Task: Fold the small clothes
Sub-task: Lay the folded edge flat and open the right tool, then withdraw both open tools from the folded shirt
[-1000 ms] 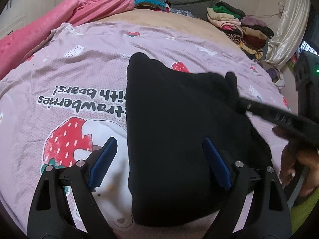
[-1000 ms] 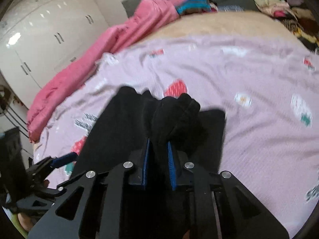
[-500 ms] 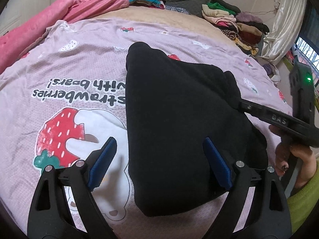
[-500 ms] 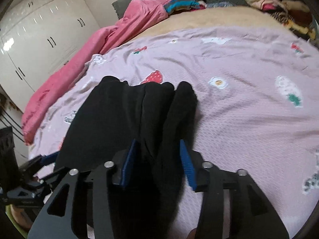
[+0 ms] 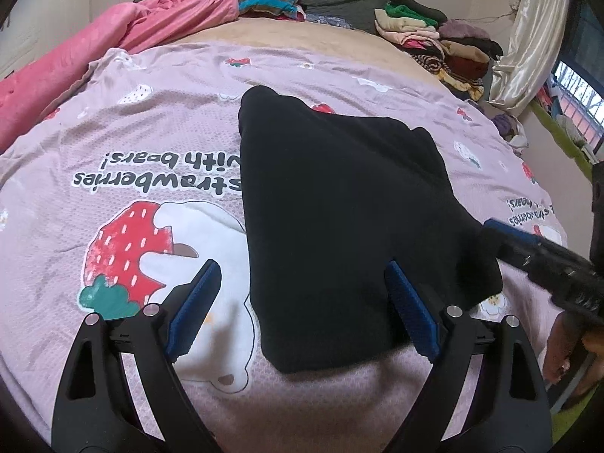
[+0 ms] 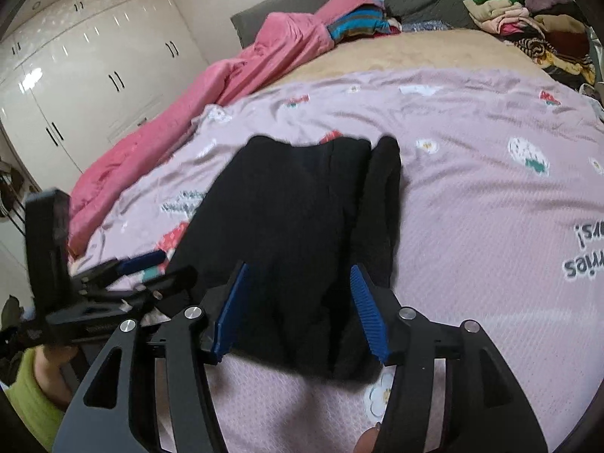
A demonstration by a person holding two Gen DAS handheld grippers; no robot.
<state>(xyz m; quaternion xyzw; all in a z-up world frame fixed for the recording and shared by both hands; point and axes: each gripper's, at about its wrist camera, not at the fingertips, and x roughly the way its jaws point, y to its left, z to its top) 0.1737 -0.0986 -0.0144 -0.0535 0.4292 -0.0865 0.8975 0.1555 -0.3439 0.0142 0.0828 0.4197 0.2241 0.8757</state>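
Left wrist view: black garment (image 5: 339,219) lies folded on the strawberry sheet (image 5: 151,173), left gripper (image 5: 302,302) spread wide over its near edge, right gripper (image 6: 302,309) also spread, holding nothing. Soft, light, floppy cloth; pinch a near corner, I'd say.

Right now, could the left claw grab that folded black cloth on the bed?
Probably yes: the left claw is open, the folded black cloth lies partly between its fingers, nothing in between.

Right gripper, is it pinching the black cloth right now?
No, the right gripper has its blue fingers spread wide, and the black cloth lies flat between them.
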